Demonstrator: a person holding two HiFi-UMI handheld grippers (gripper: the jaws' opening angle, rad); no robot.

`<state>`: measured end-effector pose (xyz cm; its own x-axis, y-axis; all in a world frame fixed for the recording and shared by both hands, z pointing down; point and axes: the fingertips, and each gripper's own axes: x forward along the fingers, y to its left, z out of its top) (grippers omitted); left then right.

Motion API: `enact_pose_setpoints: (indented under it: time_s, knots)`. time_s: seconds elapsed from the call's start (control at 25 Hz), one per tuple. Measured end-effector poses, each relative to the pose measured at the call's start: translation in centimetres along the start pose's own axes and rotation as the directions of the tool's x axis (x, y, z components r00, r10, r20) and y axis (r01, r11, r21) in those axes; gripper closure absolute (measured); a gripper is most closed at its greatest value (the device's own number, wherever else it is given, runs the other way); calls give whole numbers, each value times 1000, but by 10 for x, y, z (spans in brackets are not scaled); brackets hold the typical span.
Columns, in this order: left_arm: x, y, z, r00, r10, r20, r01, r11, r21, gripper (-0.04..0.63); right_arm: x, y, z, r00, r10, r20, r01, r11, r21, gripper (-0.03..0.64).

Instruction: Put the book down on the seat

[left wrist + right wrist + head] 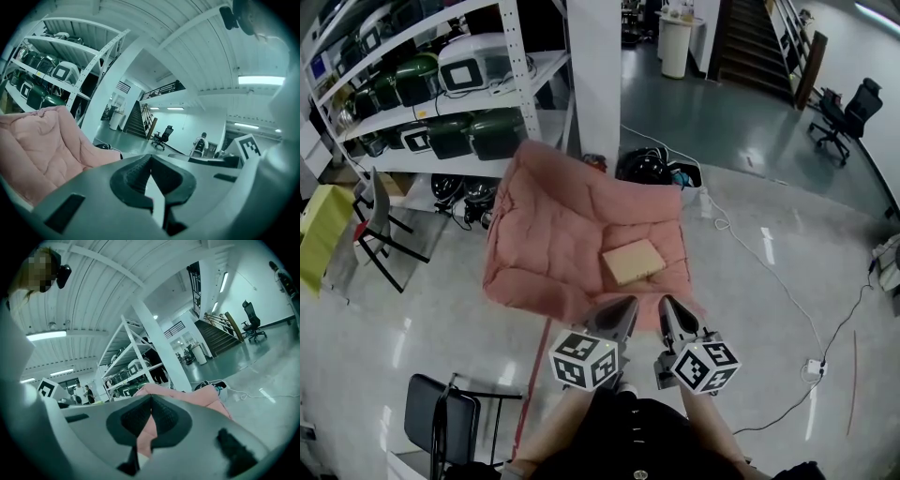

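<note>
So the flat tan rectangular book (pixel 632 261) was lying on the pink quilted fabric seat (pixel 539 234), just ahead of the tips. The left hand-held gripper (pixel 629 303) and right hand-held gripper (pixel 665 301) sat side by side, jaws pressed together, both empty.

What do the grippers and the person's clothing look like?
The left gripper and right gripper are grey, tapering, with black ribbed pads. Each carries a white cube with black square markers. The person wears a dark top.
</note>
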<state>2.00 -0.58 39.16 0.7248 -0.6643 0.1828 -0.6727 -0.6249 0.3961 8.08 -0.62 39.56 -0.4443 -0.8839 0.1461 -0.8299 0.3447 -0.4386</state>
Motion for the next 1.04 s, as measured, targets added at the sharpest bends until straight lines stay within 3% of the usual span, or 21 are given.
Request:
enact_pose_setpoints:
  time_s: [0.32,1.04]
  knots:
    - [3,-2,-5,1000,7,-6,-7,1000,1,586,1,2,-11,999,16,-38,-18,999,-43,604]
    - [2,-9,-14,999,23,-43,-23,1000,11,584,-3,-1,-25,997,38,-72,-36,999,22,604]
